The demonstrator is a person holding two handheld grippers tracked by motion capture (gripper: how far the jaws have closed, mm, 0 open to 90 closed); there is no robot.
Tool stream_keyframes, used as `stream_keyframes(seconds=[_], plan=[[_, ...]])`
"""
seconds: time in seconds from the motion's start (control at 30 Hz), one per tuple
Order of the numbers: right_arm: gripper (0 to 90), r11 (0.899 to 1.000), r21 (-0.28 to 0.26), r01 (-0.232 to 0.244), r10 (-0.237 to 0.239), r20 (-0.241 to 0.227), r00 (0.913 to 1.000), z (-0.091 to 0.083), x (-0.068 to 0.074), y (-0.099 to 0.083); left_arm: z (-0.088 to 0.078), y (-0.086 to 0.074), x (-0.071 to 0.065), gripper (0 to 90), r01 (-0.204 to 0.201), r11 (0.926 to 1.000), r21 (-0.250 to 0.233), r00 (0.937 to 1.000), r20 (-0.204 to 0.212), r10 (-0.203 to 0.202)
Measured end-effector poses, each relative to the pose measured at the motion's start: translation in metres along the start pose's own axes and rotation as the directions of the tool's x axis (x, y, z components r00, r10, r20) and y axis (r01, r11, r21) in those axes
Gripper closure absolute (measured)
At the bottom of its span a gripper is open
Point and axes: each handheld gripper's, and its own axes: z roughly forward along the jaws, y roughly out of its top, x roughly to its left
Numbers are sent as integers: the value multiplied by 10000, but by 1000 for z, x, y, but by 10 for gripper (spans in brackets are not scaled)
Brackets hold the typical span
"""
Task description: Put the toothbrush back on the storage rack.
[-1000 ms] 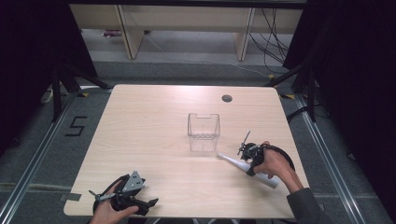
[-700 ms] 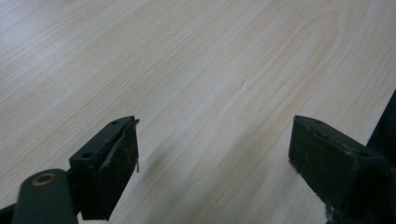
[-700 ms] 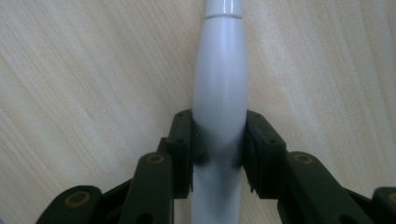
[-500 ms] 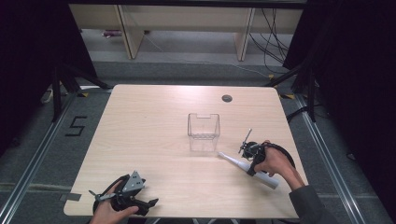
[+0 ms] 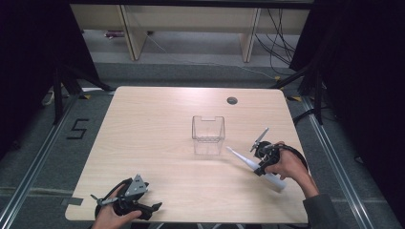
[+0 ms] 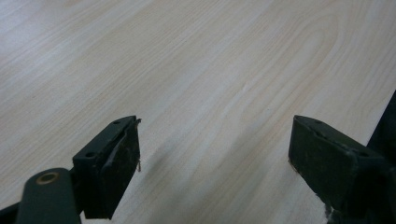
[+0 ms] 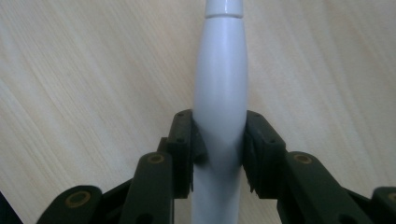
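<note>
R gripper (image 5: 261, 160) clamps white handle (image 7: 219, 93) mid-body, near bench (image 5: 157, 124) right edge. L gripper (image 5: 125, 202) idle, jaws wide, front-left corner. Clear bin (image 5: 208, 130) at centre looks empty; placing apparently not done.

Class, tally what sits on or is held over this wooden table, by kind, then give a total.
Clear containers: 1 – the clear box
White toothbrush-like tools: 1 – the white tool
Grippers: 2 – the left gripper, the right gripper
Total: 4
</note>
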Motion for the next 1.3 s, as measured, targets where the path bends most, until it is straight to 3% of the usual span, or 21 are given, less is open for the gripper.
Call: stream_keyframes(seconds=[0.07,0.23,0.27,0.4,0.43,0.53,0.57,0.63,0.67,0.7,0.8,0.83,0.9,0.93,0.97,1.03,1.07,1.1,1.13,1.17,1.3], plan=[[665,9976,-689,-74,70,-58,10000,-9,-4,-5,0,0,-1,159,108,9999,2,9999,19,-108],[665,9896,-1419,-214,212,-27,9998,-17,-9,-9,0,0,0,158,3,10000,3,10000,-19,-3],[665,9827,-1813,-386,399,40,9992,-20,-10,-11,0,0,1,158,-11,10000,10,10000,-18,11],[665,9705,-2355,-514,561,134,9983,-27,-12,-13,0,0,1,154,-1,10000,18,10000,-11,1],[665,9614,-2696,-548,605,130,9981,-29,-14,-14,0,0,1,152,17,10000,19,10000,-10,-17],[665,9541,-2936,-591,716,319,9969,-33,-15,-15,0,1,1,150,57,10000,-23,10000,2,-57],[665,9457,-3153,-788,971,426,9944,-34,-15,-15,0,1,2,151,-4,10000,6,10000,14,4],[665,9438,-3113,-1109,1240,227,9920,-37,-14,-15,1,1,2,150,-4,10000,44,10000,17,4],[665,9330,-3477,-927,1135,401,9927,-40,-16,-14,1,1,2,150,8,10000,20,10000,37,-8],[666,9221,-3700,-1131,1366,379,9899,-40,-14,-14,1,1,2,150,39,10000,10,10000,45,-40],[666,9182,-3822,-1045,1322,467,9901,-44,-17,-12,0,1,2,150,47,10000,-25,10000,23,-47],[665,9097,-4048,-927,1244,525,9908,-47,-17,-9,1,0,1,150,199,9998,-53,9998,25,-199],[665,9042,-4144,-1029,1336,458,9900,-47,-17,-8,0,1,1,150,82,9999,-61,10000,13,-82],[665,8975,-4384,-470,885,747,9933,-46,-20,-7,0,1,1,150,88,9999,-66,10000,13,-88],[665,8917,-4359,-1219,1555,423,9869,-48,-15,-5,0,1,1,150,87,9999,-62,10000,18,-87],[665,8902,-4444,-1003,1344,458,9899,-50,-17,-1,0,1,2,150,55,10000,-39,10000,26,-55],[665,8819,-4584,-1099,1495,510,9874,-50,-16,1,0,1,2,150,63,10000,-38,10000,25,-63],[665,8711,-4868,-653,1125,684,9913,-50,-19,6,0,1,2,150,70,10000,-43,10000,27,-70],[665,8711,-4868,-653,1125,684,9913,-50,-19,6,0,1,1,150,74,10000,-54,10000,22,-74],[665,8570,-5112,-652,1150,662,9912,-51,-19,11,0,1,1,150,75,9999,-71,10000,21,-75],[665,8435,-5305,-841,1337,557,9895,-53,-18,17,0,1,1,151,72,10000,-64,10000,22,-72]])
